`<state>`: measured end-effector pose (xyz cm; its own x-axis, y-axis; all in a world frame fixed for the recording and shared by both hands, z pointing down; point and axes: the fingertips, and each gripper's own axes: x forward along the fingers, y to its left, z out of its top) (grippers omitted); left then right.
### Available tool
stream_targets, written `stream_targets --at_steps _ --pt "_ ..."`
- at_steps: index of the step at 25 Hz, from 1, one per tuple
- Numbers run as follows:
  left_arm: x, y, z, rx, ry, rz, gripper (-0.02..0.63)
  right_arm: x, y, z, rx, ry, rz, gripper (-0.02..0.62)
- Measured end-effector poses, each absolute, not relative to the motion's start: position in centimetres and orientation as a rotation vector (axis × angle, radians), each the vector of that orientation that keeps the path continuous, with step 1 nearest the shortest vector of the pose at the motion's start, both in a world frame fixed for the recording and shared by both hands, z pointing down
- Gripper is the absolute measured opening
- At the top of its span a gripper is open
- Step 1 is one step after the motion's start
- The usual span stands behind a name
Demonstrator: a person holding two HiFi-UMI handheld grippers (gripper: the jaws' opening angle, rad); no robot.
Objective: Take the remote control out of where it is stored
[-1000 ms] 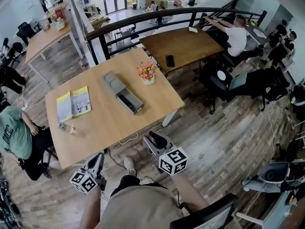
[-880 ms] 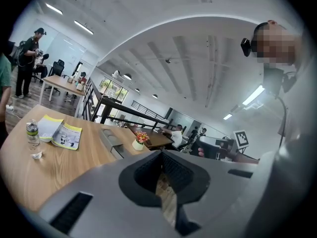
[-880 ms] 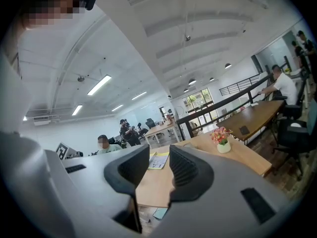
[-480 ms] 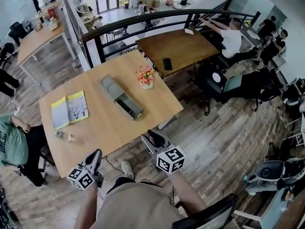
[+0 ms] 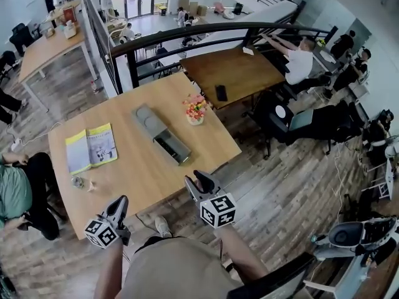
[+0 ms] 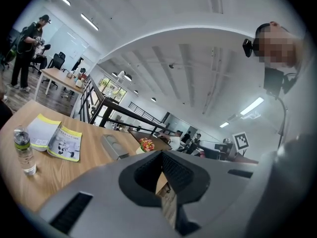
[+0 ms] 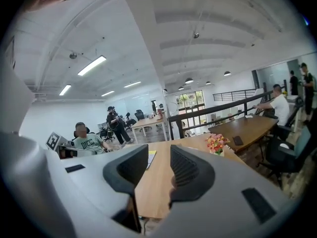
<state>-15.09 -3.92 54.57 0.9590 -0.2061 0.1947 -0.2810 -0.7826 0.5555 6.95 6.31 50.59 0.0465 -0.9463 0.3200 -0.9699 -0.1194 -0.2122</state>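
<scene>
A long grey storage box (image 5: 149,121) lies on the light wooden table (image 5: 124,173), its near end open. A dark remote control (image 5: 170,145) lies inside that open part. The box (image 6: 114,146) also shows in the left gripper view, beyond the jaws. My left gripper (image 5: 120,202) hangs off the table's front edge at the lower left, shut with nothing in it (image 6: 161,155). My right gripper (image 5: 198,180) is at the front edge, short of the box. Its jaws (image 7: 158,165) are opening and nothing is between them.
A small vase of flowers (image 5: 195,109) stands right of the box. A yellow booklet (image 5: 91,147) and a small bottle (image 5: 81,183) lie at the table's left. A seated person (image 5: 12,192) is at the left edge. A dark table (image 5: 240,70) stands behind.
Both grippers stay near the table's front edge while the head view shifts a little. The right jaws stand slightly wider apart. Nothing was taken hold of.
</scene>
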Motion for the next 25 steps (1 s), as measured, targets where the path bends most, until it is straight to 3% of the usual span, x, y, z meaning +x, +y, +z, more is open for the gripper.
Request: stream_targets --at_steps 25 --pt "-21.3 -8.7 55.9 2.457 -0.454 0.056 0.003 6.8 -0.5 56.6 2.111 -1.836 0.764 0.126"
